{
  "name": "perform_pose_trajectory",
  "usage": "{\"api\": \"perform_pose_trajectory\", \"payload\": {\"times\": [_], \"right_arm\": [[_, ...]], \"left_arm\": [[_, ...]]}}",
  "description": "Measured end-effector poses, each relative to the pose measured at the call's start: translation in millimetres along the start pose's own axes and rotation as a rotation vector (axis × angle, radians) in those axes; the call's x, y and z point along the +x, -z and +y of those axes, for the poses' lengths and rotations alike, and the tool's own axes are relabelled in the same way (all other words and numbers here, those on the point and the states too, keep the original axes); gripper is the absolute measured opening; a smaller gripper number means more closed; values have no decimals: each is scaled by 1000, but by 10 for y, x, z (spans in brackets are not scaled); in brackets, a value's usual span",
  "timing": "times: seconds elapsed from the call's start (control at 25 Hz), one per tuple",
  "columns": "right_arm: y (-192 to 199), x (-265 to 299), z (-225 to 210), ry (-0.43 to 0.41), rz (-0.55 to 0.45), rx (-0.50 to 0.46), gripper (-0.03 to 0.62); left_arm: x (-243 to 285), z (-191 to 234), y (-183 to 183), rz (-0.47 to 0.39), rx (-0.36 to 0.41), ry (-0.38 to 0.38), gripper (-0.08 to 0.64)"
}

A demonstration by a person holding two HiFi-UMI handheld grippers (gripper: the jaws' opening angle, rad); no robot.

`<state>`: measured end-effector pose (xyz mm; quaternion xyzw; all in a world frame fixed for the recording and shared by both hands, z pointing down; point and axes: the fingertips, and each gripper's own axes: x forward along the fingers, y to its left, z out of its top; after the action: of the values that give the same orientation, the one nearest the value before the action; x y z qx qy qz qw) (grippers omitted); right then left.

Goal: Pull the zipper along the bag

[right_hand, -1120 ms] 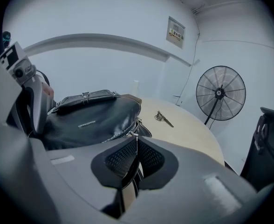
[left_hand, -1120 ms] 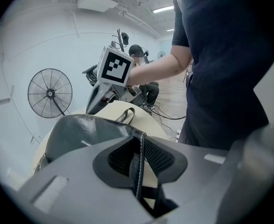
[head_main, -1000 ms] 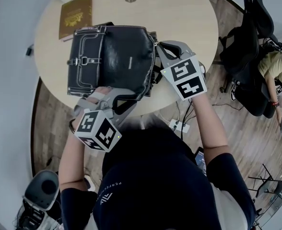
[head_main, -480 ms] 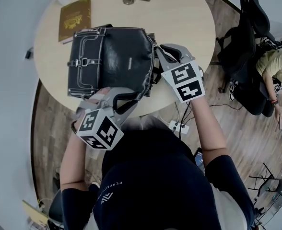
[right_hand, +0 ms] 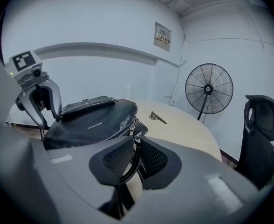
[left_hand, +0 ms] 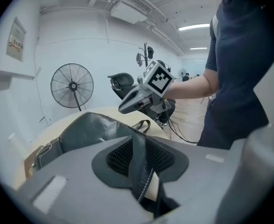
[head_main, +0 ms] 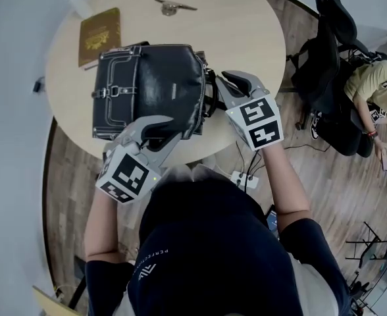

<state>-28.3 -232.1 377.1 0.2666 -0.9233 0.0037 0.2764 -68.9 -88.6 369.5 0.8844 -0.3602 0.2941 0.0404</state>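
Fingers point(head_main: 159, 126) newly apart round straps point(left_hand: 139, 164); bag point(head_main: 157, 81), top rightward.

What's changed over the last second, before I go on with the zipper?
Both sets of jaws have just been opening. The left gripper rolled and lifted slightly, with a leather strap loose between its jaws. The right gripper has a thin strap between its jaws. The bag, book and table stayed put.
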Motion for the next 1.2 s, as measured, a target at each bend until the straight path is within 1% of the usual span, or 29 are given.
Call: {"api": "perform_pose_trajectory", "payload": {"times": [0.08, 0.28, 0.44, 0.68, 0.84, 1.04, 1.2], "right_arm": [[-2, -56, -1, 3, -7, 14, 52], [3, -186, 8, 8, -18, 52, 44], [5, -284, 36, 10, -27, 75, 25], [-18, -383, 76, 12, -51, 109, 3], [-36, -418, 136, 4, -57, 121, 3], [-19, -442, 172, 8, -52, 124, 2], [-11, -462, 180, 13, -58, 147, 2]], "left_arm": [[-12, 118, -50, -23, -41, -40, 81], [-74, 463, -139, -90, -170, -161, 23], [-109, 627, -152, -114, -248, -231, 18], [-100, 801, -123, -109, -285, -323, 18], [-90, 908, -94, -96, -327, -375, 18], [-56, 993, -42, -82, -360, -405, 18], [-39, 1007, -7, -63, -374, -419, 18]]}}
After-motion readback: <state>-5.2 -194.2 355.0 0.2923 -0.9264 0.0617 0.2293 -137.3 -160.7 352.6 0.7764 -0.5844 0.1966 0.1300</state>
